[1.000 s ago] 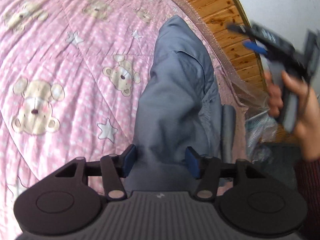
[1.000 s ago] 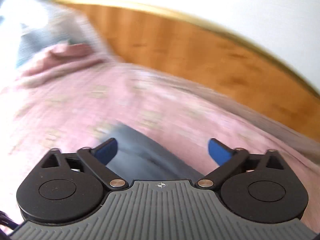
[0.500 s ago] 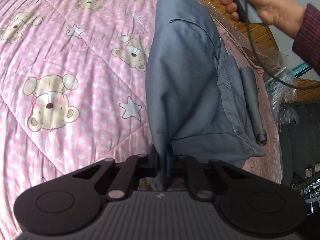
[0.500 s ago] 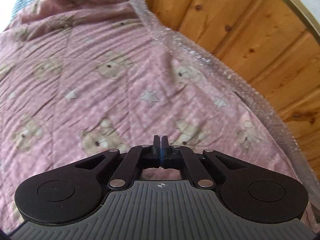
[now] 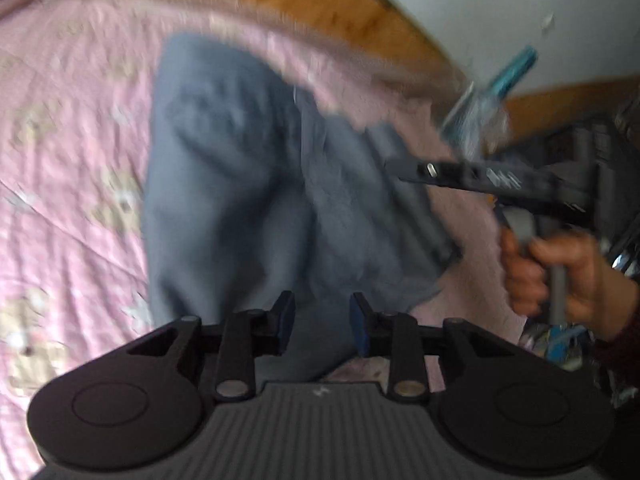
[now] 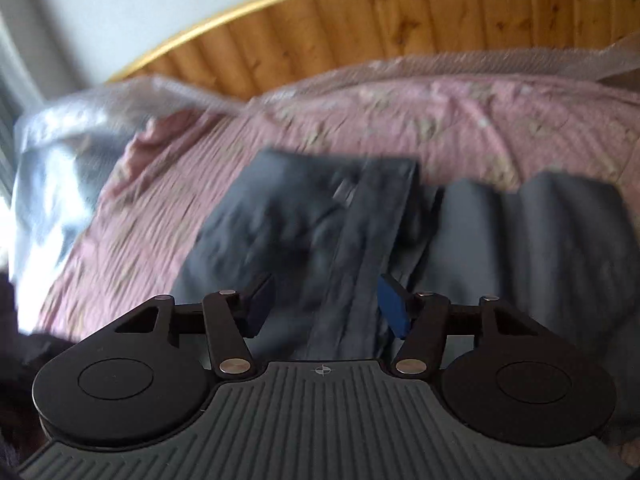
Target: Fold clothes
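A grey garment (image 5: 240, 184) lies folded lengthwise on the pink bear-print quilt (image 5: 64, 168). My left gripper (image 5: 322, 324) is open just above its near edge, holding nothing. In the right wrist view the same garment (image 6: 304, 224) lies below my right gripper (image 6: 326, 304), which is open and empty over a long seam strip. The right gripper also shows in the left wrist view (image 5: 496, 180), held in a hand at the right, beside the garment. Both views are motion-blurred.
A wooden headboard (image 6: 360, 28) runs along the far side of the bed, with clear bubble wrap (image 6: 80, 120) along its edge. Dark clutter (image 5: 592, 148) stands off the bed at the right. The quilt spreads wide to the left.
Both grippers were shut half a second ago, the left one on the garment's edge; both are now open. The right gripper moved from the garment's far end to its right side.
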A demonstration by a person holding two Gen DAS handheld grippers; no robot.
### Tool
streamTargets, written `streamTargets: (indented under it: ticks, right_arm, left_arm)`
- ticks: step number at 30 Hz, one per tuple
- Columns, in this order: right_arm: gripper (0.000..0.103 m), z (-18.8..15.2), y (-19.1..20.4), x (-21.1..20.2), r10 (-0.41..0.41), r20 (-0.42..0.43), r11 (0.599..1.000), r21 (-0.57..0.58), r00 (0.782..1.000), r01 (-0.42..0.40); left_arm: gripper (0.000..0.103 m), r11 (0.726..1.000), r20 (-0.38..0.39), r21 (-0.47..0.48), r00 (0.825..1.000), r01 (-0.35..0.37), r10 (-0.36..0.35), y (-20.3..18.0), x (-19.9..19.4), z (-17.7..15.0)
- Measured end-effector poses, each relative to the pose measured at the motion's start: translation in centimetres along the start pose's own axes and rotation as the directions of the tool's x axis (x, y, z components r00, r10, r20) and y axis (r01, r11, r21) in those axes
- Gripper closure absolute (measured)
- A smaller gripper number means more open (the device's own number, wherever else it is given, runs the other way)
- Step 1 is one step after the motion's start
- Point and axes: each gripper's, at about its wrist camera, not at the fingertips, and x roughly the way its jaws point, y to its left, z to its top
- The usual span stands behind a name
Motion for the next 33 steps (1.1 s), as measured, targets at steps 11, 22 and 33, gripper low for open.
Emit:
streamTargets:
  ticks: [11,22,33]
  right_arm:
    - [0.034,-6.7,-4.7,2.7,-0.049,0.084,0.973,0.229,0.995,0.028]
    - [0.035,-8.0,-11.3,6.6,0.139,-0.013,0.917,0.378,0.990,-0.124]
    - [0.023,-4.2,-18.2,3.4,-0.054,0.117,0.925,0.380,0.992,0.005]
  left_arm:
    - [0.061,0.994,0.020,0.063,0.996,-0.090,0.089,-4.2,-0.2,0.3]
    - [0.096,0.812,0.081,0.487,0.942,-0.323,0.326,-14.6,9.2,-1.3]
    - [0.087,0.867,0.058,0.341,0.928,-0.364,0.367,-15.0,12.0,-0.6]
